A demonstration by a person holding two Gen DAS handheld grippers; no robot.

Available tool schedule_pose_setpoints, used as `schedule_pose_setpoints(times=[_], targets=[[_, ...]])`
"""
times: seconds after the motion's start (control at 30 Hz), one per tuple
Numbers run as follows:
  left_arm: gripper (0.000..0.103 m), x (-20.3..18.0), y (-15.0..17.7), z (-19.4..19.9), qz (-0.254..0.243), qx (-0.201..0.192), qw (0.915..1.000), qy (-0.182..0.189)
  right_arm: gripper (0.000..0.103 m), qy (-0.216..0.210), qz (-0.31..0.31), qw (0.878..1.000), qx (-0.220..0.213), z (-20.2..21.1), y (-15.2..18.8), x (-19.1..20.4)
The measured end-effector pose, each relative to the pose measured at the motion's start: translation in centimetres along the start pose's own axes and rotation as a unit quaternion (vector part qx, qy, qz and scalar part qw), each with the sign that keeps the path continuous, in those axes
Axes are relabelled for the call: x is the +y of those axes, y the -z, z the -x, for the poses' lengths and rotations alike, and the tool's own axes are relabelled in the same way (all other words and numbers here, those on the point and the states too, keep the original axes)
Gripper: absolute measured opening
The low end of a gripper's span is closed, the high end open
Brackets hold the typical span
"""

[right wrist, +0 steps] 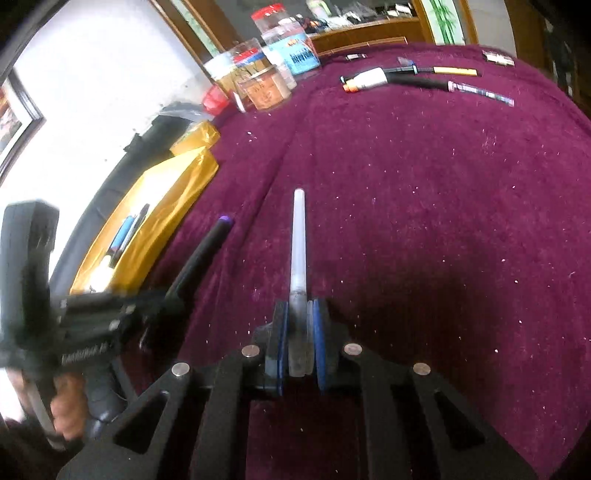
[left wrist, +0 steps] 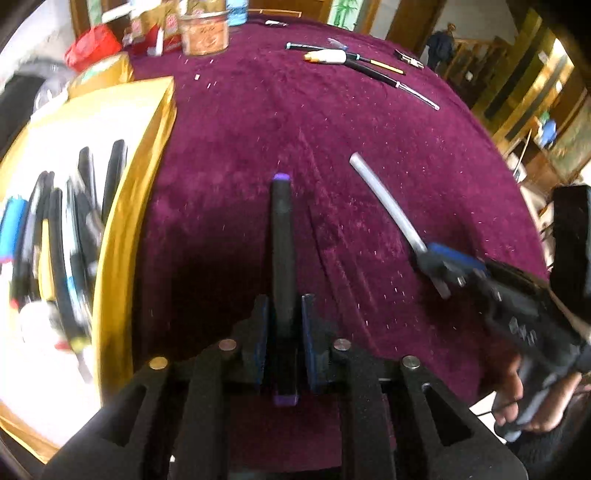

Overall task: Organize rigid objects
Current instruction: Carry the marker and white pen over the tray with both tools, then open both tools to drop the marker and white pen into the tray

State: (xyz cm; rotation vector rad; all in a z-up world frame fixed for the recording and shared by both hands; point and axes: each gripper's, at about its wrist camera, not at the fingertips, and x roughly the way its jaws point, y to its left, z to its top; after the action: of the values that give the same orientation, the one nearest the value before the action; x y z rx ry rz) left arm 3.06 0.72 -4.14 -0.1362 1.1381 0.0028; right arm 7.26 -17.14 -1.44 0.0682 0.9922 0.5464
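My left gripper (left wrist: pixel 283 314) is shut on a black marker with a purple cap (left wrist: pixel 281 236), held above the maroon tablecloth and pointing away. It also shows in the right wrist view (right wrist: pixel 207 247). My right gripper (right wrist: pixel 300 317) is shut on a translucent white pen (right wrist: pixel 298 240), also pointing forward; that pen shows in the left wrist view (left wrist: pixel 388 203) at the right. A gold-rimmed box (left wrist: pixel 122 221) on the left holds several pens and markers on its white bottom. The box shows in the right wrist view (right wrist: pixel 162 199).
Several loose pens and a white-and-orange marker (left wrist: pixel 328 56) lie at the far side of the table (left wrist: pixel 258 122); they show in the right wrist view (right wrist: pixel 373 77). Jars, tins and a red lid (left wrist: pixel 203 33) crowd the far left corner.
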Motion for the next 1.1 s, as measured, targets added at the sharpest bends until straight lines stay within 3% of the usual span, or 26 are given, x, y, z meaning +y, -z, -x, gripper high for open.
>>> schedule_pose_setpoints(times=[0.2,0.3,0.4,0.6,0.77,0.9,1.0,1.1], targets=[[0.021,-0.9,-1.9,-1.9,-0.02,0.0,0.9993,-0.032,0.015,0.013,0.025,1.0,0.013,-1.4,-1.1,0.9],[0.02,-1.1,-1.9,-2.2,-0.032,-0.007,0.9986,-0.041,0.016,0.023,0.04,0.999,-0.002,-1.8,-1.1,1.6],[0.012,-0.4,-1.9,-2.1,-0.017,-0.013,0.9993,-0.032,0.013,0.02,0.041,0.999,-0.008,-2.0,-1.0,1.8],[0.012,3.2,-1.0,-0.7,0.072,-0.002,0.9942,0.079,0.011,-0.035,0.019,0.999,-0.017,-1.6,-0.8,2.0],[0.012,5.4,-0.2,5.2,0.095,-0.074,0.9861,0.115,0.011,-0.085,0.039,0.995,-0.028,-1.0,-1.7,6.0],[0.012,9.6,0.2,10.3,0.134,-0.132,0.9741,0.125,0.011,-0.116,0.075,0.99,-0.041,-0.5,-3.3,10.9],[0.012,13.0,0.5,12.6,0.158,-0.162,0.9681,0.108,0.011,-0.136,0.096,0.985,-0.041,-1.3,-4.6,14.4],[0.012,16.4,0.1,11.9,0.193,-0.158,0.9656,0.075,0.01,-0.147,0.113,0.982,-0.026,-3.6,-5.9,17.6]])
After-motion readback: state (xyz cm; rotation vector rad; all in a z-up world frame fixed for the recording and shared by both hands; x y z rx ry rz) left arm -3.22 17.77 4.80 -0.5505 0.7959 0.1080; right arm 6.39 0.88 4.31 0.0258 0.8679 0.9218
